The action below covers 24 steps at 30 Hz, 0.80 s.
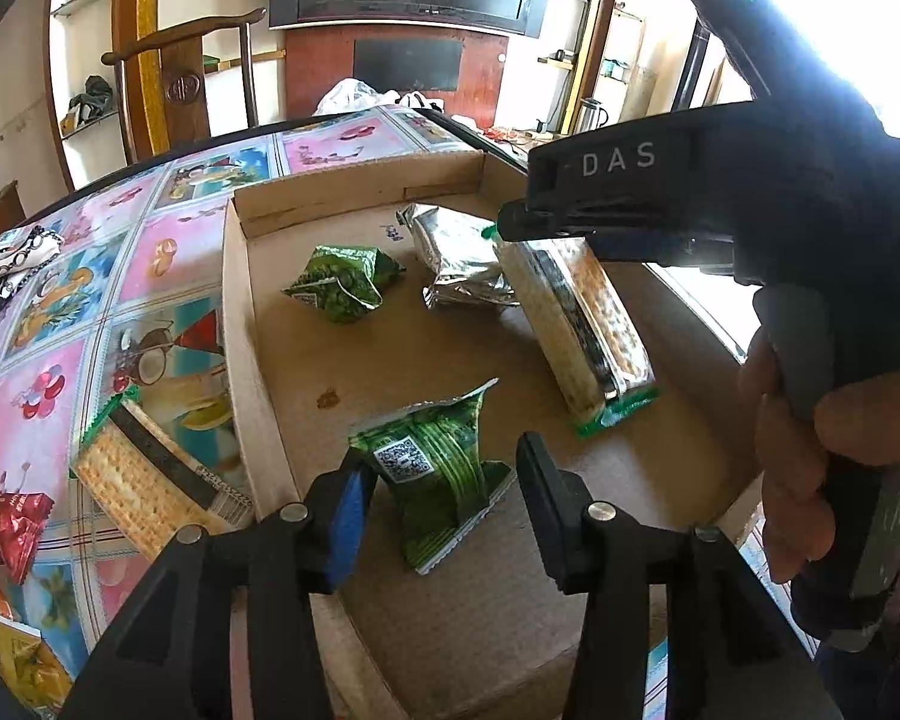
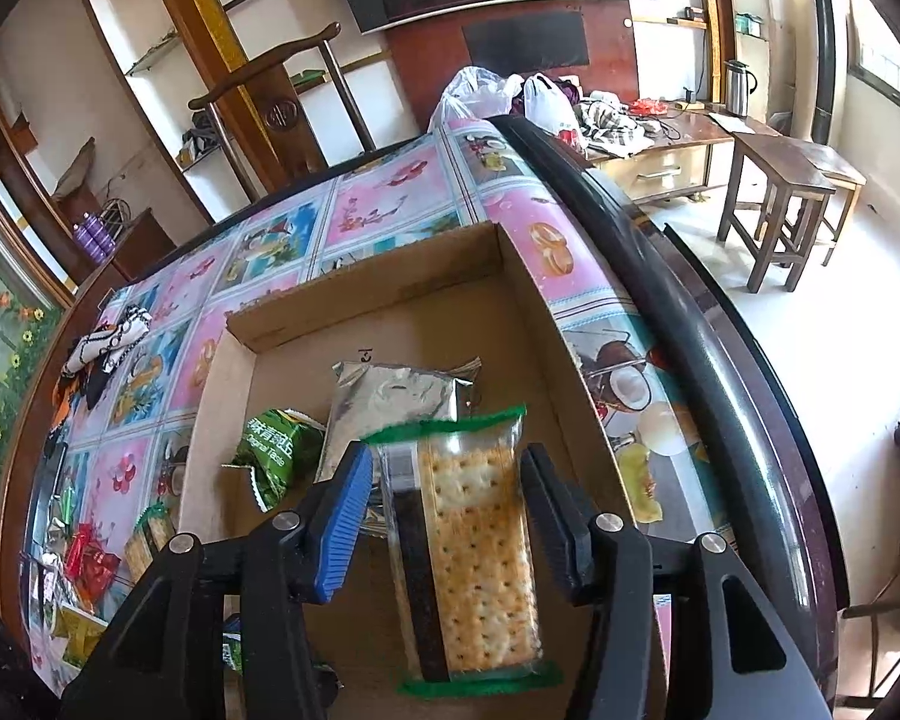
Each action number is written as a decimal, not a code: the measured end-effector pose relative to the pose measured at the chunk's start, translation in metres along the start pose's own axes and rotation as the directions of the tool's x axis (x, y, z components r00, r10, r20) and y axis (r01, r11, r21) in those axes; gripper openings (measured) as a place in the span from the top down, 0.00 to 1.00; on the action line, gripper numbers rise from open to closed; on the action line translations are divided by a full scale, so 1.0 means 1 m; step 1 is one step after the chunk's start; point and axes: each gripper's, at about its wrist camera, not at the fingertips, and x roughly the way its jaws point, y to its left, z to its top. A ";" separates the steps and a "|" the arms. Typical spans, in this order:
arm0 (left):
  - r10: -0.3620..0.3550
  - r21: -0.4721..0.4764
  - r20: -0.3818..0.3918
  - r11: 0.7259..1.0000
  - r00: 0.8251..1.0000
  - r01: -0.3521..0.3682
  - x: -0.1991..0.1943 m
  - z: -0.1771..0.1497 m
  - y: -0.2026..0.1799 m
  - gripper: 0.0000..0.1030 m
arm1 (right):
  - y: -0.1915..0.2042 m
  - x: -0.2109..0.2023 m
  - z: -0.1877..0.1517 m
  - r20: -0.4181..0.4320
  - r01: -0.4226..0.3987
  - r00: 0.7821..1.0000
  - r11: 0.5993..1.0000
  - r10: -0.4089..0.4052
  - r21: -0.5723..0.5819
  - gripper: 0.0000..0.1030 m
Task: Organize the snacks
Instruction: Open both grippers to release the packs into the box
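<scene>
Setting: shallow cardboard box (image 1: 258, 372) on a tabletop (image 1: 168, 252) covered in a fruit-print cloth; chair and dark screen behind.
Step in hand: mid-sort, by judgement; four snacks lying in the box, more waiting outside it.
Left hand-held gripper (image 1: 444, 498): jaws spread wide around a green packet (image 1: 432, 468) on the box floor, not closed on it; nothing held.
Right hand-held gripper (image 2: 447, 516): jaws wide, either side of a cracker pack (image 2: 474, 546) without clearly touching; cannot tell whether the pack hangs above the floor or rests on it; in the left view, tips poised at that pack's far end.
Cracker pack: clear wrap, green sealed ends; at 3 o'clock in the box, seen from the left camera.
Silver pouch (image 1: 456, 258): at 12 o'clock, touching the cracker pack's far end.
Second green packet (image 1: 342, 282): at 11 o'clock, apart from the pouch.
Outside the box: second cracker pack (image 1: 150, 480) at 9 o'clock, just beside the wall; red wrappers (image 1: 6, 528) at the tabletop's near edge.
Next move, by judgement: lifting both open grippers out, then reaching left over the wall for the loose cracker pack, closing across its narrow width.
</scene>
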 end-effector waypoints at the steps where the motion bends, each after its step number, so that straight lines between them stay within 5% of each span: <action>1: -0.001 0.000 0.003 1.000 1.000 0.001 -0.001 0.000 0.000 0.54 | 0.000 -0.001 0.000 0.004 -0.003 1.000 1.000 0.003 0.000 0.47; 6: 0.008 0.004 0.039 1.000 0.999 -0.008 -0.010 0.003 -0.001 0.47 | 0.003 -0.009 0.001 0.038 -0.018 0.999 1.000 0.018 -0.003 0.46; 24: 0.030 -0.015 0.062 0.999 0.998 -0.029 -0.022 0.004 0.006 0.46 | 0.015 -0.023 0.002 0.089 -0.090 0.992 0.996 0.092 -0.025 0.44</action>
